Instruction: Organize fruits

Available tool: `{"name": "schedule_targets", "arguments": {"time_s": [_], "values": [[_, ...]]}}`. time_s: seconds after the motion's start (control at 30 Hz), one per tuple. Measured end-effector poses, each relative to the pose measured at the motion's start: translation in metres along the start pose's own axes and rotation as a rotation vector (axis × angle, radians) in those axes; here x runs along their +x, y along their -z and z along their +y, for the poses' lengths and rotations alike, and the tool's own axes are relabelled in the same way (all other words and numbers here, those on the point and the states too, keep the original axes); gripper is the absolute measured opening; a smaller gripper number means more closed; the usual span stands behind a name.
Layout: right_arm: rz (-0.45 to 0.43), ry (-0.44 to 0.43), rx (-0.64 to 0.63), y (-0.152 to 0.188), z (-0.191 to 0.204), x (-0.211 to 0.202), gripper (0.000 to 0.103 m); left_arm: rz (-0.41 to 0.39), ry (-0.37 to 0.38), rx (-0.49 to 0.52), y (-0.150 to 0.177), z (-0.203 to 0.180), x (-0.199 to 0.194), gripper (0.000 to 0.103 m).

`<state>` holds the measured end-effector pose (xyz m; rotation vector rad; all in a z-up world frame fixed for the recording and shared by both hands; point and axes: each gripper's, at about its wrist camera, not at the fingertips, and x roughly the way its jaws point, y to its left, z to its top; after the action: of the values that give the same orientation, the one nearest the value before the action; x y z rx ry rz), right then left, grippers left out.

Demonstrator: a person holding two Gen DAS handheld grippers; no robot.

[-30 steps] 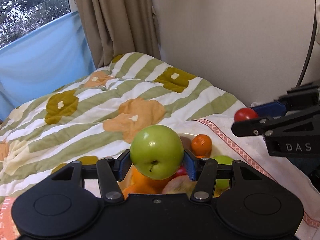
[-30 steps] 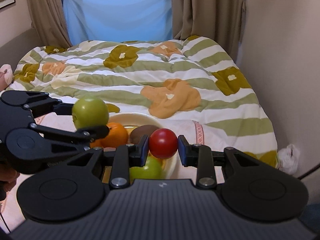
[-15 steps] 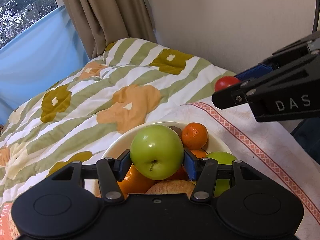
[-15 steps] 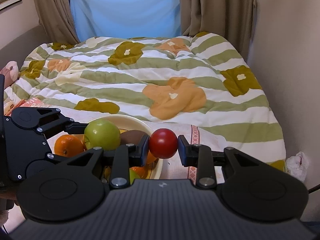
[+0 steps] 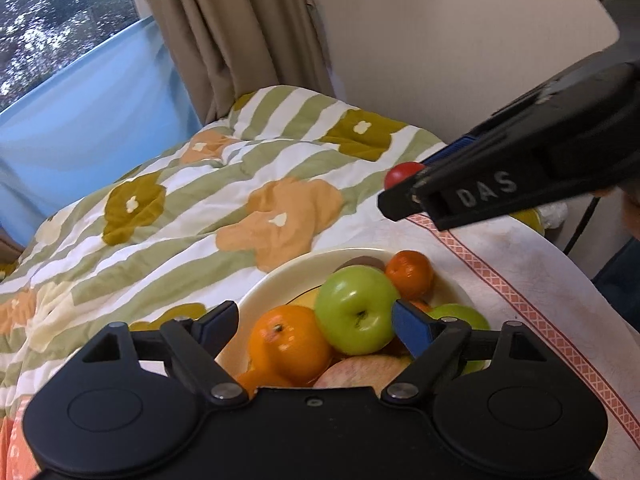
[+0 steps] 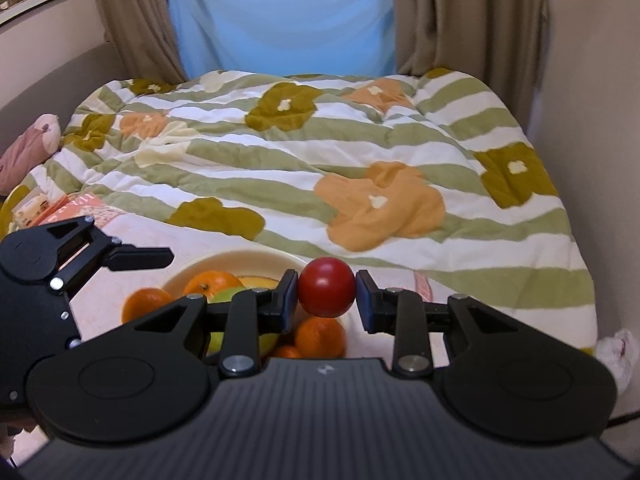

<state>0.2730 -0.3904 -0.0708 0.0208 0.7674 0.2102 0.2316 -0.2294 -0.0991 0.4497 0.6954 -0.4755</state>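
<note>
A cream bowl (image 5: 276,280) on the bed holds oranges, green apples and other fruit. My left gripper (image 5: 314,322) is open just above the bowl; a green apple (image 5: 356,308) lies between its fingers on the pile, next to an orange (image 5: 288,344). My right gripper (image 6: 327,294) is shut on a small red fruit (image 6: 327,292) and holds it above the bowl's right side (image 6: 240,258). In the left wrist view the right gripper (image 5: 404,184) hangs above the bowl with the red fruit (image 5: 402,172) showing.
The bowl stands on a white cloth with a red patterned border (image 5: 500,280) over a green striped floral quilt (image 6: 320,160). A wall (image 5: 440,40) runs along the right. Curtains and a blue window cover (image 6: 280,20) are behind. A pink pillow (image 6: 28,148) lies far left.
My left gripper has opened and let go of the green apple, which now rests on the fruit in the bowl. My right gripper, still holding the red fruit, has risen above the bowl.
</note>
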Motion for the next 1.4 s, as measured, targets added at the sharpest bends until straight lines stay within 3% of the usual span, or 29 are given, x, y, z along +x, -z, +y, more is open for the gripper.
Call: {"name": "schedule_targets", "arguments": {"time_s": [0.33,0.67,0.77,0.8,1.0,1.17,1.4], "values": [[0.041,-0.102,-0.047,-0.020,0.030,0.043,0.046,0.033,-0.095,-0.119,0.017,0.038,-0.018,0.087],[0.073,-0.109,-0.047,-0.016,0.040,0.076,0.048,0.041,-0.151,-0.186,0.030,0.058,-0.026,0.087],[0.055,-0.112,-0.030,-0.014,0.040,0.076,0.089,0.046,-0.161,-0.200,0.035,0.061,-0.028,0.087],[0.044,-0.111,-0.024,-0.014,0.039,0.074,0.097,0.047,-0.164,-0.206,0.037,0.061,-0.029,0.087],[0.040,-0.106,-0.021,-0.013,0.038,0.068,0.098,0.049,-0.166,-0.246,0.039,0.061,-0.041,0.087],[0.008,-0.074,-0.012,-0.013,0.042,0.031,0.098,0.003,-0.171,-0.258,0.033,0.059,-0.072,0.087],[-0.083,0.025,0.013,-0.007,0.067,-0.068,0.099,-0.105,-0.180,-0.311,0.028,0.061,-0.147,0.087]]}}
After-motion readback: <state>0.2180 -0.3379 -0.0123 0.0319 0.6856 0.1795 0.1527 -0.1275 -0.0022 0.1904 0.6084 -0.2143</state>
